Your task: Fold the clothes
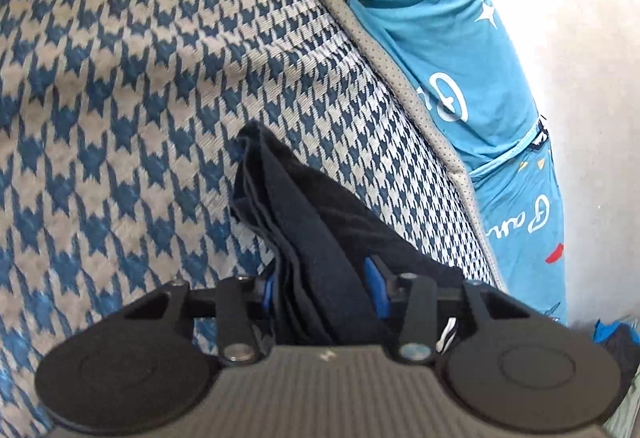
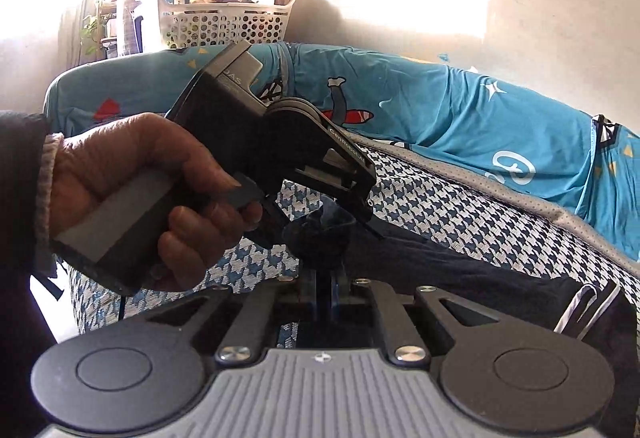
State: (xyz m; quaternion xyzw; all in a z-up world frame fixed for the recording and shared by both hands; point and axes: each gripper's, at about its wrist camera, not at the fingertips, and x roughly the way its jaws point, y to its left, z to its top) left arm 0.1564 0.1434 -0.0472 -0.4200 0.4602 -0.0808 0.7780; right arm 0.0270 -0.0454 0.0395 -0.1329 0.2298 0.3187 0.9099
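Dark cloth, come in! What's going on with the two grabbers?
Left gripper around bunched dark cloth. Right gripper shut on same cloth. Lies on houndstooth cover. Nothing in the way.

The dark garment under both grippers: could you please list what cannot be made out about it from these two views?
- Left wrist view: the dark garment runs under the left gripper; its near end is hidden.
- Right wrist view: the right gripper pinch is too dark to read; the frame's right edge cuts the cloth.
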